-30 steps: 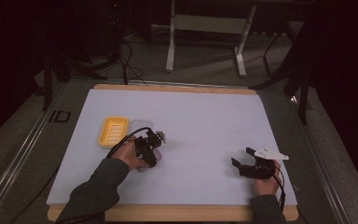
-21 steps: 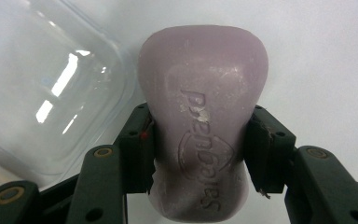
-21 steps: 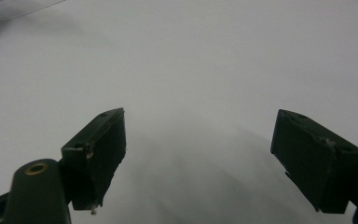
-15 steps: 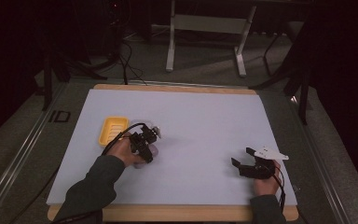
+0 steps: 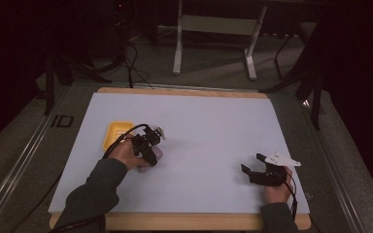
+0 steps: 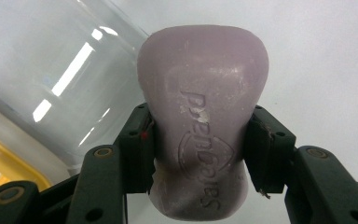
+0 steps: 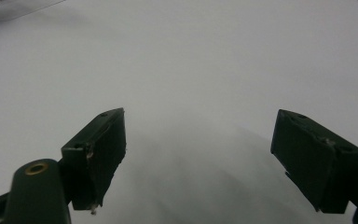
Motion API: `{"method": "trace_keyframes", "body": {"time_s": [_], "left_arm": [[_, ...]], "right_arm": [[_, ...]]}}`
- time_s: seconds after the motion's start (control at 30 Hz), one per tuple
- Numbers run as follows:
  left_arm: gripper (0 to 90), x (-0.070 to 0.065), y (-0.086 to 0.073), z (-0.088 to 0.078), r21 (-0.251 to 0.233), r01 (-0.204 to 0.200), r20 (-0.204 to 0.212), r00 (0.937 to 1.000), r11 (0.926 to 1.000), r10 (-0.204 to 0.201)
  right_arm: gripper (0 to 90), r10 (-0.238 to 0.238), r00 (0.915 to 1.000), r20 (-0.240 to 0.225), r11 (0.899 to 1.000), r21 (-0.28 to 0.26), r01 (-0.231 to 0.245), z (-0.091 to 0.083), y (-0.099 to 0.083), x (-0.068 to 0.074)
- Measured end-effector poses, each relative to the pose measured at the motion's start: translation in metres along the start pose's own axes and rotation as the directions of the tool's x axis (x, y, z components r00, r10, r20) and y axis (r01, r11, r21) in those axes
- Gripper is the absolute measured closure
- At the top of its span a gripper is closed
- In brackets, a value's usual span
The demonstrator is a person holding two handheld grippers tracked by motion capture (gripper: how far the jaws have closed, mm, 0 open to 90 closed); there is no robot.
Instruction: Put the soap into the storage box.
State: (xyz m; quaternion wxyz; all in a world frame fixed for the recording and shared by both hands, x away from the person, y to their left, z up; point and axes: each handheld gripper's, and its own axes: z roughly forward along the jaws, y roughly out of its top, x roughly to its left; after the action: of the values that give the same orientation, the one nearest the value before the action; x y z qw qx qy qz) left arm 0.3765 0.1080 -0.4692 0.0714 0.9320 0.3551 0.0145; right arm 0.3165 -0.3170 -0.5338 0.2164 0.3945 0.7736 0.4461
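Held item: a bar of soap [image 6: 200,126], pale lilac, matte and waxy, with rounded shoulders, a pinched waist and a flared end. A brand word and an oval emblem are pressed into its face. White scuff flecks are seen on the surface.
Soap location: clamped between the jaws of the left gripper [image 6: 200,156], above the table sheet and just right of the yellow tray. In the high view it is seen as a pale lilac patch [image 5: 154,156] under that gripper.
Left gripper state: clenched on the soap. The flat black pads [image 6: 139,140] are pressed against the narrow waist on both sides. The jaw links are dark moulded plastic with brass-coloured pivot pins.
Left gripper position: held at the left middle of the table [image 5: 148,145], with a black cable looped behind it.
Right gripper state: released. Its two blocky black pads [image 7: 100,144] are spread wide, with bare sheet between them.
Right gripper position: rested low at the right front of the table [image 5: 253,165], topped by a grey three-cornered plate.
Tray [image 5: 114,133]: yellow, shallow, rectangular with rounded corners and a smooth raised rim.
Clear item [image 6: 51,79]: a curved, glossy transparent wall with bright streak reflections is seen beside the soap; its whole shape cannot be told.
Table [image 5: 213,126]: a smooth, pale matte sheet is laid over a board with a light wooden edge.
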Motion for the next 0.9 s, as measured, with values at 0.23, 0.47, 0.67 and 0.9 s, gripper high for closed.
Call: {"method": "trace_keyframes", "body": {"time_s": [0.23, 0.47, 0.67, 0.9], "left_arm": [[49.7, 0.005, -0.002, -0.003, -0.013, 0.019, -0.001, 0.9998, 0.9997, -0.019], [49.7, 0.011, -0.003, -0.008, -0.015, 0.030, 0.001, 0.9995, 0.9994, -0.030], [49.7, 0.014, -0.004, -0.011, -0.026, 0.046, 0.003, 0.9989, 0.9986, -0.046], [49.7, 0.018, -0.005, -0.016, -0.039, 0.056, 0.004, 0.9984, 0.9977, -0.056]], "right_arm": [[17.5, 0.001, 1.0000, 0.000, 1.000, 0.000, -0.001, 0.000, 0.000, 0.000], [17.6, 0.001, 1.0000, 0.000, 1.000, 0.000, -0.001, 0.000, 0.000, 0.000], [17.5, 0.001, 1.0000, 0.001, 1.000, -0.001, -0.001, 0.000, 0.000, 0.000], [17.6, 0.001, 1.0000, 0.001, 1.000, -0.001, -0.001, 0.000, 0.000, 0.000]]}}
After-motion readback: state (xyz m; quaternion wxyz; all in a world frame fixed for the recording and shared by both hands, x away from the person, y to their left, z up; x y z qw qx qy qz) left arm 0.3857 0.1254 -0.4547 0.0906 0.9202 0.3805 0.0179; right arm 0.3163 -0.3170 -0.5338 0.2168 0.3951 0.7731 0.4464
